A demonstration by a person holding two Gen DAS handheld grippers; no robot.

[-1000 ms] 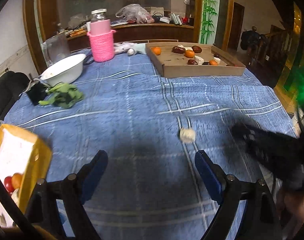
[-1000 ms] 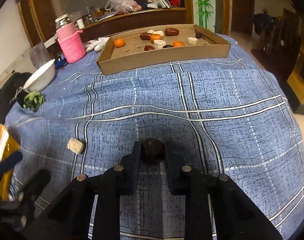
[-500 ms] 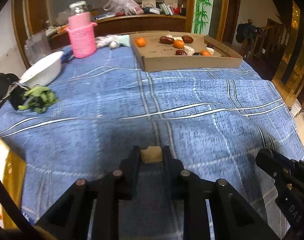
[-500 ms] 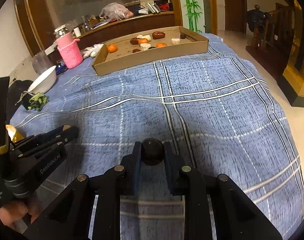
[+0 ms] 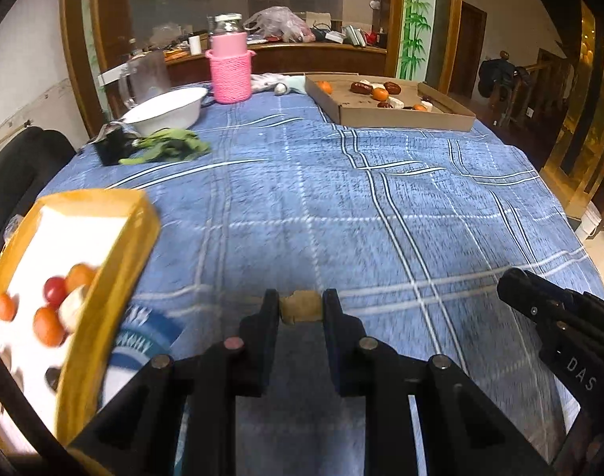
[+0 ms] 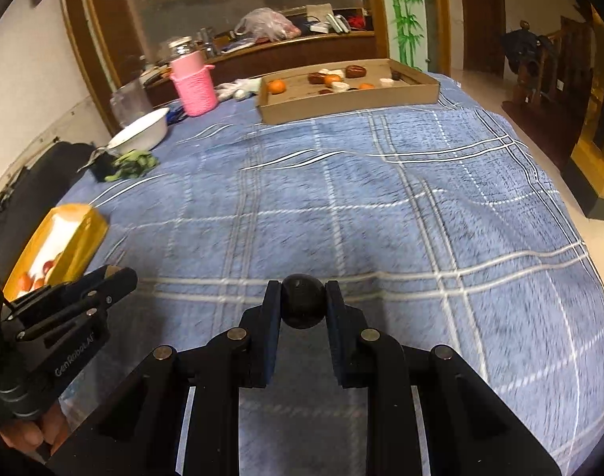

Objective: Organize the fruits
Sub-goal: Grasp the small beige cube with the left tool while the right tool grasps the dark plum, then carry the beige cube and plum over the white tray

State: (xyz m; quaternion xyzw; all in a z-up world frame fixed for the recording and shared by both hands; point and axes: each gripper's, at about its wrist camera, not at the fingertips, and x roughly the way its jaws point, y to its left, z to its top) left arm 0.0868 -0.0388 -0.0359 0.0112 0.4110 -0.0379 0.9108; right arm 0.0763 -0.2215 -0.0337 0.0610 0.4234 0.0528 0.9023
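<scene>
From the left wrist, we see our left gripper (image 5: 301, 309) clamped on a pale tan chunk (image 5: 301, 307), which sits pinched between the two pads above the blue plaid cloth (image 5: 341, 206) that covers the tabletop. The chunk is blurred, and we cannot say what kind of fruit it is. To the lower left stands a yellow box (image 5: 115, 277) with a white floor, where red and orange fruits (image 5: 48, 317) lie together; we judge it the likely home for what we carry, since it is close by and already stocked. At the far side a flat cardboard tray (image 5: 405, 119) holds the unsorted mix of orange and dark pieces. A white bowl (image 5: 165, 113), green leaves (image 5: 171, 148) and a pink knitted holder (image 5: 229, 75) stand along the left edge, apart from the work. The tip of our other tool pokes in at the right.

From the right wrist, our right gripper (image 6: 303, 307) is closed on a dark round fruit (image 6: 303, 305), seated squarely between the pads, a hold that looks secure enough for carrying. The cardboard tray (image 6: 349, 109) lies well ahead across the cloth, while the yellow box (image 6: 83, 238) stands to the left, just past the left gripper (image 6: 121, 275) and the hand (image 6: 28, 434) that bears it. With both tools loaded, we judge the sorting to be mid-course, many pieces remaining in the tray.
</scene>
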